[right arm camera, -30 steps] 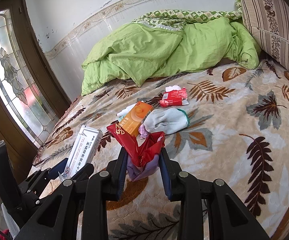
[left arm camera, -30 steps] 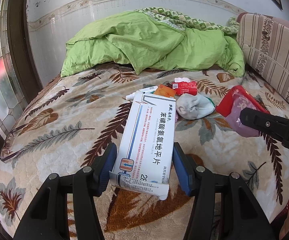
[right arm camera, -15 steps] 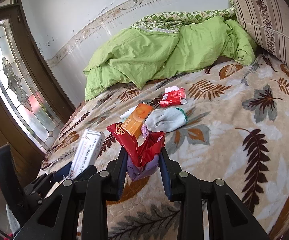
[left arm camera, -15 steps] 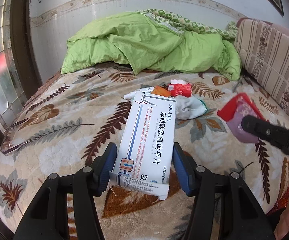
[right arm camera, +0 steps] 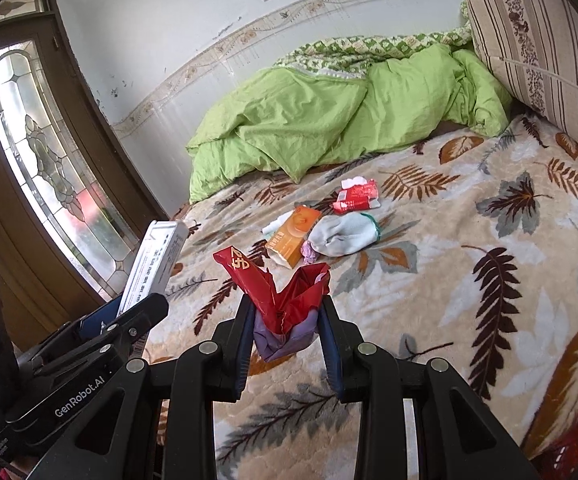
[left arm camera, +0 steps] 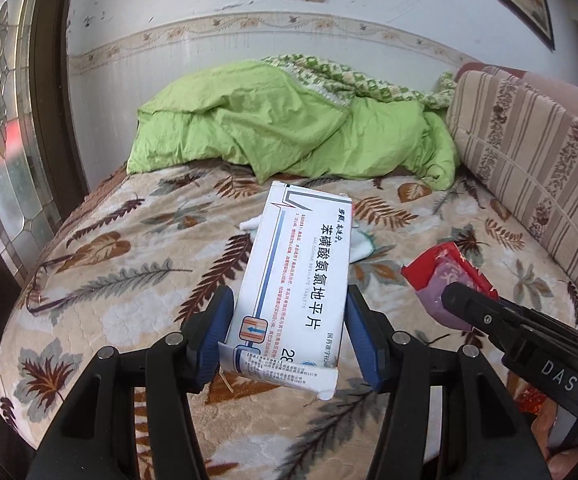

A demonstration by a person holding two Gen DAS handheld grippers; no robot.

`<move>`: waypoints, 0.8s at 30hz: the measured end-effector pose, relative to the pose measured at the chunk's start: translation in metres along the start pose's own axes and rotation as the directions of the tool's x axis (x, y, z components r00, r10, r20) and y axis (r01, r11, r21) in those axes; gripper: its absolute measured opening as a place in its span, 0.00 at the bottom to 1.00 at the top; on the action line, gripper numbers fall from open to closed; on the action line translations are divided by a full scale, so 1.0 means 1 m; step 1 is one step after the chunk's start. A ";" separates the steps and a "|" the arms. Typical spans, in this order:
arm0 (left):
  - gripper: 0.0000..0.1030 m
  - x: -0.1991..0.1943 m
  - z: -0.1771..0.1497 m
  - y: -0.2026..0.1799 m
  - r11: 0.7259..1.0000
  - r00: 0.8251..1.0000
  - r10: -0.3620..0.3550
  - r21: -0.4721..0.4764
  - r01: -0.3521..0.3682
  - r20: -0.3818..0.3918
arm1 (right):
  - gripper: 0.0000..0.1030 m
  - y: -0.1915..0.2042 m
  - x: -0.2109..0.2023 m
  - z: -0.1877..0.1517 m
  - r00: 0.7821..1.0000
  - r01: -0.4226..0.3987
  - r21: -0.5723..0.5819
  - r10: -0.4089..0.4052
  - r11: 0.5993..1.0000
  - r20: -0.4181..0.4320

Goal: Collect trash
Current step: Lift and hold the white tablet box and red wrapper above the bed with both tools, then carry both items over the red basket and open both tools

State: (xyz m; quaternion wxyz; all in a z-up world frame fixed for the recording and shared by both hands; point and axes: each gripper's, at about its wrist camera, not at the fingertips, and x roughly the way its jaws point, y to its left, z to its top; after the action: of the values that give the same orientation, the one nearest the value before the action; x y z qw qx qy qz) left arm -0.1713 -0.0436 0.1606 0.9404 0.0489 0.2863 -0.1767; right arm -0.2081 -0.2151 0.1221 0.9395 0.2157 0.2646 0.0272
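— Left wrist view first: what have you got in your left gripper (left arm camera: 289,332)?

— Your blue pads are pressed on both long sides of a flat white cardboard medicine box (left arm camera: 301,280), partly closed to its width. The box is a long rectangle printed with dark characters and blue stripes, and its near flap hangs open and creased. It is held clear above the bed (left arm camera: 129,280).

— And your right gripper (right arm camera: 285,332)?

— It is pinched narrow on a crumpled red foil wrapper (right arm camera: 273,292) with a wad of soft purple plastic (right arm camera: 285,340) bunched beneath it. The foil is shiny and sharply creased, splaying up in two points above the pads.

— What lies on the bed?

— On the plush, quilted leaf-print blanket you have a small cluster: an orange carton (right arm camera: 295,236) lying flat with its end open, a limp grey knitted glove (right arm camera: 343,234) with a green cuff touching it, a crinkled red packet (right arm camera: 355,198) just behind, and a small white tube (right arm camera: 275,226) beside the carton. A rumpled green duvet (right arm camera: 329,120) is heaped by the wall, and a striped, flower-patterned cushion (right arm camera: 537,40) stands at the right.
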 end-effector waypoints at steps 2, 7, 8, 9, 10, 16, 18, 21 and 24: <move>0.53 -0.009 0.003 -0.008 1.000 1.000 -0.018 0.013 0.017 0.016 | 0.32 0.002 -0.013 0.002 1.000 -0.002 -0.002 0.002 1.000 0.018; 0.53 -0.025 0.005 -0.025 0.998 0.998 -0.056 0.042 0.055 0.034 | 0.32 0.000 -0.046 0.007 0.998 0.007 0.001 -0.007 1.000 0.067; 0.53 -0.028 0.005 -0.028 0.997 0.997 -0.068 0.046 0.067 0.033 | 0.32 -0.001 -0.050 0.008 0.997 0.010 0.003 -0.010 1.000 0.072; 0.54 -0.030 0.005 -0.032 0.995 0.996 -0.081 0.053 0.079 0.032 | 0.32 -0.002 -0.055 0.008 0.997 0.013 0.007 -0.013 1.000 0.077; 0.54 -0.032 0.005 -0.036 0.994 0.995 -0.092 0.062 0.090 0.030 | 0.32 -0.004 -0.061 0.007 0.997 0.014 0.014 -0.015 1.000 0.082; 0.53 -0.028 -0.003 -0.066 0.969 0.974 -0.223 0.101 0.225 -0.031 | 0.32 -0.036 -0.093 0.003 0.995 0.036 0.095 -0.044 0.995 0.086; 0.53 -0.024 -0.006 -0.081 0.948 0.954 -0.290 0.116 0.297 -0.073 | 0.32 -0.056 -0.109 -0.001 0.994 0.055 0.142 -0.068 0.988 0.088; 0.53 -0.023 -0.012 -0.109 0.908 0.919 -0.374 0.150 0.390 -0.127 | 0.32 -0.085 -0.138 -0.010 0.989 0.094 0.201 -0.114 0.975 0.090; 0.54 -0.024 -0.017 -0.138 0.865 0.881 -0.441 0.183 0.468 -0.171 | 0.32 -0.119 -0.176 -0.024 0.976 0.160 0.269 -0.193 0.950 0.099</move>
State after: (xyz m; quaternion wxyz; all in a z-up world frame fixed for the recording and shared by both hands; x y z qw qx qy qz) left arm -0.2487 -0.1611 0.1610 0.8415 0.0940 0.3258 -0.4206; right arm -0.3788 -0.3423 0.1394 0.9165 0.3135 0.2251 -0.1055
